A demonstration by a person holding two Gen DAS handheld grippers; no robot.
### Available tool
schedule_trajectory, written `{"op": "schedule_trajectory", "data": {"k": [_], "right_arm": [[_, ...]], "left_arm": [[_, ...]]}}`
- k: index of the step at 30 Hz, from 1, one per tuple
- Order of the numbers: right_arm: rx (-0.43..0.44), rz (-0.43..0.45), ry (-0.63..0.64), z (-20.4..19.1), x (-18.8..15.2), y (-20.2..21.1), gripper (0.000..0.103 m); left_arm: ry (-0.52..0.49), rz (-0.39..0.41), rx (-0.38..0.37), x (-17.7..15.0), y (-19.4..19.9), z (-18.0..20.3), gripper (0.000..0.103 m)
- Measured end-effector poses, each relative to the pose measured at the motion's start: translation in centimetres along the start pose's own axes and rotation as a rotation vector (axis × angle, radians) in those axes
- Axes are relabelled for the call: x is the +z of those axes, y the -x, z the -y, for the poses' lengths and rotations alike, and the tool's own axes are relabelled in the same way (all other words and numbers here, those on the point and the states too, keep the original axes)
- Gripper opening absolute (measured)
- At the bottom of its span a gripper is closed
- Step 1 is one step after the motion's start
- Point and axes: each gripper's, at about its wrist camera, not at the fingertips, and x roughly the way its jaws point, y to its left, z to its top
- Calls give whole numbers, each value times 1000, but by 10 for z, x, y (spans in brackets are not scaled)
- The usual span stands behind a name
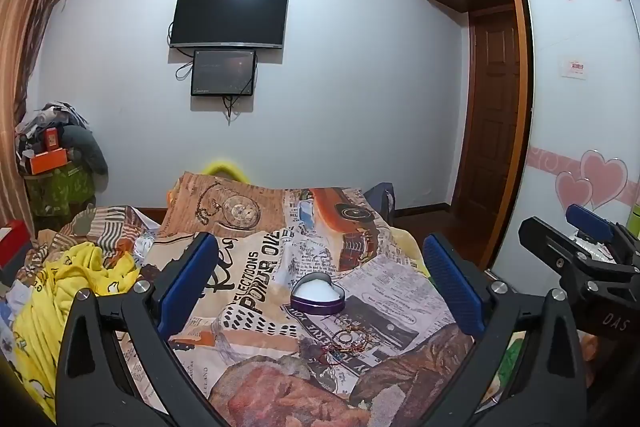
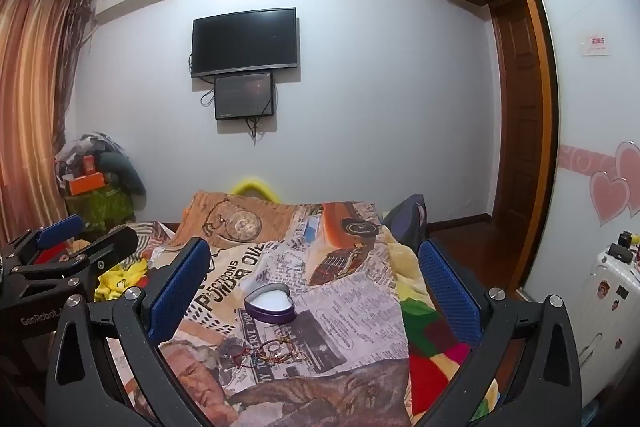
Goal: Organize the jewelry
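Tangled bracelets and rings (image 1: 347, 343) heaped on the bed blanket (image 1: 248, 267), just in front of the open heart box (image 1: 318, 293). Left gripper (image 1: 318, 267) and right gripper (image 2: 314, 267) both hovering, jaws wide, holding nothing. Could easily snag several pieces together, being knotted up.

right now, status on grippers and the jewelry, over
Left gripper and right gripper open, empty. Jewelry pile loose on blanket, heart box open just beyond. Nothing in the way.
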Motion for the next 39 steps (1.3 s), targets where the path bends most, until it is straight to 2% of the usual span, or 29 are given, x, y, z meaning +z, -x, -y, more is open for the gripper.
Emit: {"op": "schedule_trajectory", "data": {"k": [39], "right_arm": [[-1,-7,4,-4,-3,0,103]], "left_arm": [[-5,-7,5,-2,-1,2,103]]}}
